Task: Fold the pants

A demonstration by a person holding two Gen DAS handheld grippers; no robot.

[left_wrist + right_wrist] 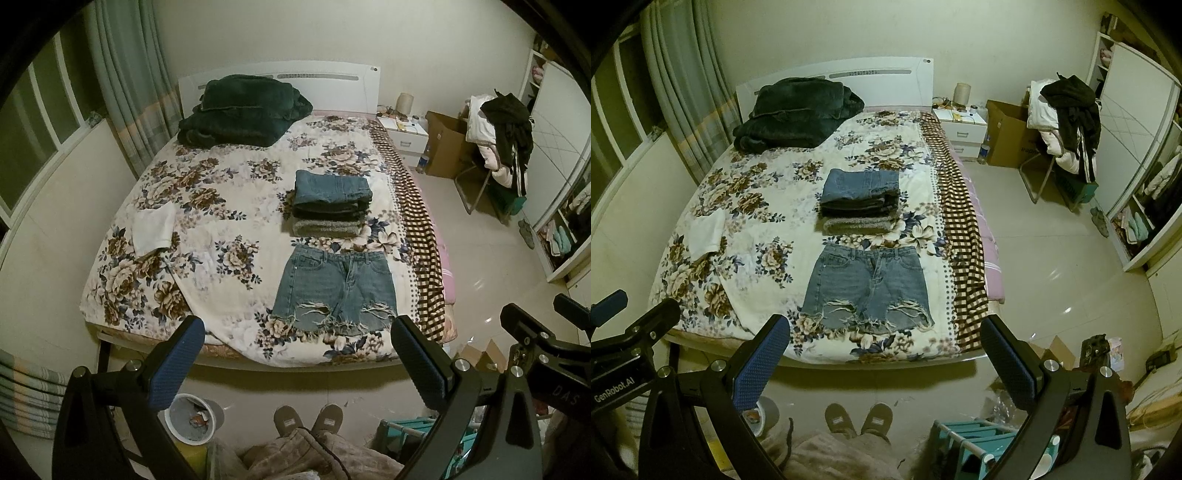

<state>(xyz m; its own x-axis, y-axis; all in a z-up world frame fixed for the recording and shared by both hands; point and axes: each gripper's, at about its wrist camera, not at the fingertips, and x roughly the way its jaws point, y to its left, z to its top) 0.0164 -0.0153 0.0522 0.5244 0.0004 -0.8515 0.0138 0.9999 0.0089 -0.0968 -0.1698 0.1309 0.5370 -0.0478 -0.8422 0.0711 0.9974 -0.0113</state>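
Floral bedding (221,229) is filling both views, and you're standing at the foot of the bed with the ripped denim shorts (334,290) lying flat near its edge, just in front of a stack of folded clothes (330,203). Left gripper (295,365) and right gripper (882,363) are both hanging spread wide, holding nothing. Denim looks soft but fairly thick; pinching the waistband corners seems safest, since the frayed hems may snag. "GenRobot.AI" is reading on the left gripper's body.
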